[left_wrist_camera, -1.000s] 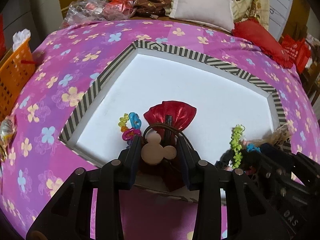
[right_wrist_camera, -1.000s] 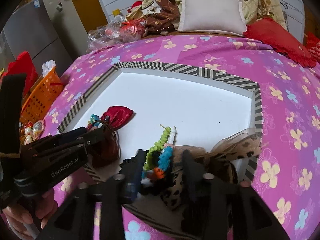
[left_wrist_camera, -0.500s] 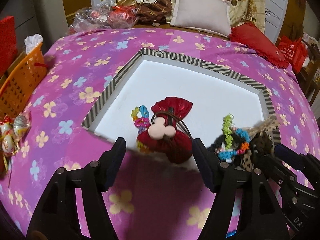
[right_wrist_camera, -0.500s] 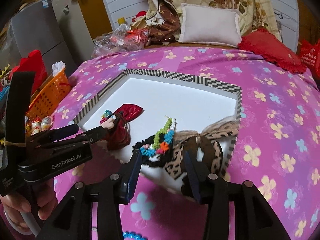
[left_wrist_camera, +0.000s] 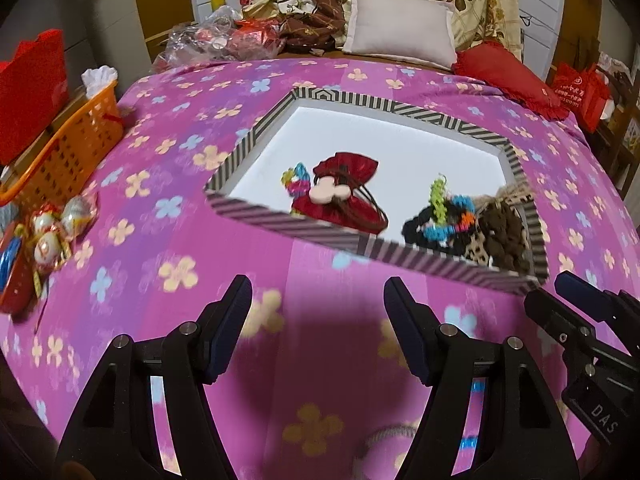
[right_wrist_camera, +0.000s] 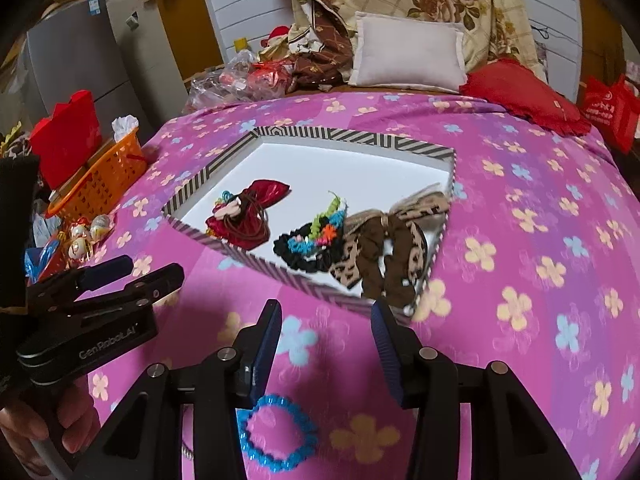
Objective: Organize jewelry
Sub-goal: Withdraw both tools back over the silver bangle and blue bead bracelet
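Observation:
A striped-rim tray point(left_wrist_camera: 280, 220) point(right_wrist_camera: 320, 136) with a white floor lies on the pink flowered bedspread. In it lie a red bow point(left_wrist_camera: 348, 166) point(right_wrist_camera: 264, 192) with a pink mouse-shaped hair tie point(left_wrist_camera: 330, 194), a black scrunchie with coloured bead bands point(left_wrist_camera: 444, 220) point(right_wrist_camera: 316, 240) and a leopard-print bow point(right_wrist_camera: 384, 256). My left gripper point(left_wrist_camera: 318, 328) is open and empty, hovering in front of the tray. My right gripper point(right_wrist_camera: 326, 344) is open and empty, also short of the tray. A blue bead bracelet point(right_wrist_camera: 276, 436) lies on the bedspread under the right gripper.
An orange basket point(left_wrist_camera: 68, 144) and wrapped sweets point(left_wrist_camera: 52, 232) sit at the bed's left edge. Pillows point(left_wrist_camera: 400, 28), a red cushion point(left_wrist_camera: 504, 72) and piled clothes lie at the far end. The left gripper shows in the right wrist view point(right_wrist_camera: 104, 280).
Both grippers let go of their items in the tray, opened and pulled back toward me. The mouse hair tie and the bead bands now lie in the tray.

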The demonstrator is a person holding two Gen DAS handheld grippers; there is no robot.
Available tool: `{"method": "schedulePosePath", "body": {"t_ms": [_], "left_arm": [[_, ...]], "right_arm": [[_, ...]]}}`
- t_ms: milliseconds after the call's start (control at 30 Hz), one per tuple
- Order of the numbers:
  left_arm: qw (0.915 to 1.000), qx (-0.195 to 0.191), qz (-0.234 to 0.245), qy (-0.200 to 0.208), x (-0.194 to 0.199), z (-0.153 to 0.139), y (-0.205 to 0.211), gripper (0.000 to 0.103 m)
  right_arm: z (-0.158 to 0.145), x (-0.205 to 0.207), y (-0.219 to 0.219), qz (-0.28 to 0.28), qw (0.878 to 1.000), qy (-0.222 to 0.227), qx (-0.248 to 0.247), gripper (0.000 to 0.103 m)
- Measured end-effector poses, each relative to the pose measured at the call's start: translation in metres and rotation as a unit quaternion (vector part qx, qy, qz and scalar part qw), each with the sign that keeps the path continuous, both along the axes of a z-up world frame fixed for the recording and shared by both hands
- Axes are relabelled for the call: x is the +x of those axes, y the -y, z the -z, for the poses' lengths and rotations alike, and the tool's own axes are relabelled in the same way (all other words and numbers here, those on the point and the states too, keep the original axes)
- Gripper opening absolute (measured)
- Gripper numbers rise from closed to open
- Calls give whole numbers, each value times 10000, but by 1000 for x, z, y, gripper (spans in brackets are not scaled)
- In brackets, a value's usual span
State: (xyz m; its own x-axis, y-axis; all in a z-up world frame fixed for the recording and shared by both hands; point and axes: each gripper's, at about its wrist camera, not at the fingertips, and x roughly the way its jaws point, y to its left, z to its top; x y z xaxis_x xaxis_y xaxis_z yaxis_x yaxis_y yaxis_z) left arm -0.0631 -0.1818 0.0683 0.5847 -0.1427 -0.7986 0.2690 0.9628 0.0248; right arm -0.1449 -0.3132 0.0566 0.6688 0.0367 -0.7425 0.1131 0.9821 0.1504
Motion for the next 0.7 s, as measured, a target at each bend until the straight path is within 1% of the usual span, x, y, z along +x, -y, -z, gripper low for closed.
{"method": "schedulePosePath", "body": {"t_ms": [33,67,133,467,700], "left_arm": [[10000,13,-8,16,-5,0,-1,69],[10000,15,-10,22,-10,-1,-2,69],[10000,-17,-7,9,-18,-1,-5,69],[9999,-69,-62,-70,-52,3,-16,69],[9999,-28,-117,2,-71,2,-22,69]], "right_arm": [[0,-4,-1,12,10000,6,-8,46],[0,-7,-3,17,10000,10,-13,51],[-1,-14,-6,13,10000,37,-7,57],[-2,-47,-25,-89,9998,93,-119,58],[1,-62,-29,-78,9999,49,-112,58]]}}
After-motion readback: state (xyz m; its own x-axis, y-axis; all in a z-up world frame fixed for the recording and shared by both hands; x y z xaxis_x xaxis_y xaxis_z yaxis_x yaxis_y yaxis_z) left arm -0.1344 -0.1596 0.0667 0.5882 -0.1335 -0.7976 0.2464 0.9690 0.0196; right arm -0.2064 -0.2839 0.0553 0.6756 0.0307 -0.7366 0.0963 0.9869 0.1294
